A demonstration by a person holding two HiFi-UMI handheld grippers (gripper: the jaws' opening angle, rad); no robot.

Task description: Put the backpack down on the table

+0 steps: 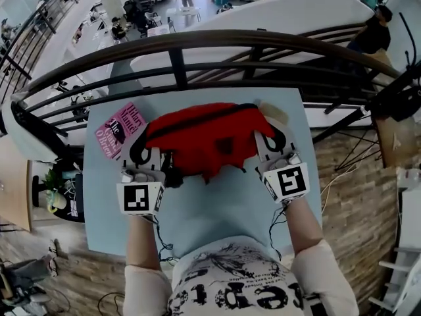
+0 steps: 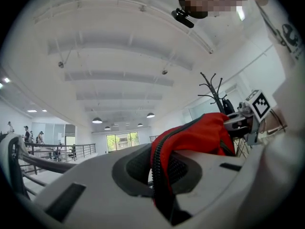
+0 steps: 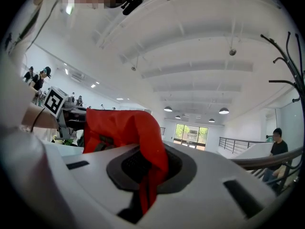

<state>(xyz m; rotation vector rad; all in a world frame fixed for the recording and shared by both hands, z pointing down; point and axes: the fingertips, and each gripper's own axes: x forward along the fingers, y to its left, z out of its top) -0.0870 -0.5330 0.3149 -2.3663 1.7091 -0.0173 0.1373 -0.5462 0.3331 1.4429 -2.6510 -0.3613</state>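
A red backpack [image 1: 204, 140] with a black zipper hangs stretched between my two grippers over the light blue table [image 1: 223, 209]. My left gripper [image 1: 146, 155] is shut on its left edge; in the left gripper view the red fabric and black zipper [image 2: 159, 168] are pinched between the jaws. At the bag's right end my right gripper [image 1: 270, 147] is shut on the fabric, and the right gripper view shows the red cloth [image 3: 147, 161] clamped between the jaws. Both grippers point roughly level.
A pink book [image 1: 117, 130] lies on the table's far left corner, partly under the backpack's left end. A dark curved railing [image 1: 197, 51] runs just beyond the table's far edge. Wooden floor lies to the right, clutter to the left.
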